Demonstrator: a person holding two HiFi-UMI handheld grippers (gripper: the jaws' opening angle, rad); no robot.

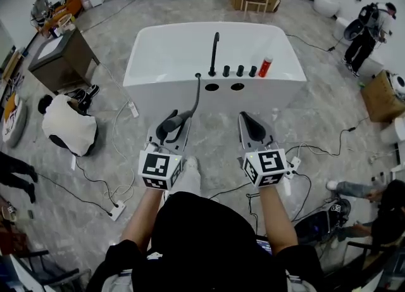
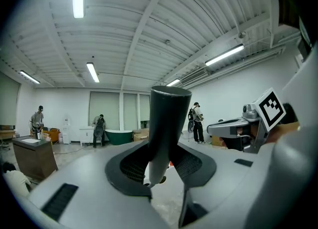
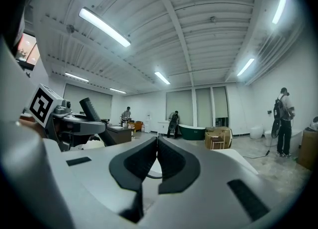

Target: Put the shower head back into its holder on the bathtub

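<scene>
Black shower head (image 2: 168, 123) is sitting clamped between the jaws of the left gripper (image 2: 161, 168), held level in front of the person and short of the tub (image 1: 158, 82). The right gripper (image 3: 155, 166) is riding beside it, jaws pressed together on nothing. A dark hose (image 1: 198, 94) is running from the shower head to the tub's near rim, where two holes (image 1: 212, 87) are showing. Beyond, a faucet (image 1: 215, 50), three knobs (image 1: 240, 70) and a red bottle (image 1: 265, 66) are standing.

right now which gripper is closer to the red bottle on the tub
Right. The right gripper sits just below the red bottle in the head view, short of the bathtub; the left gripper, shut on the shower head, is farther to the left.
</scene>
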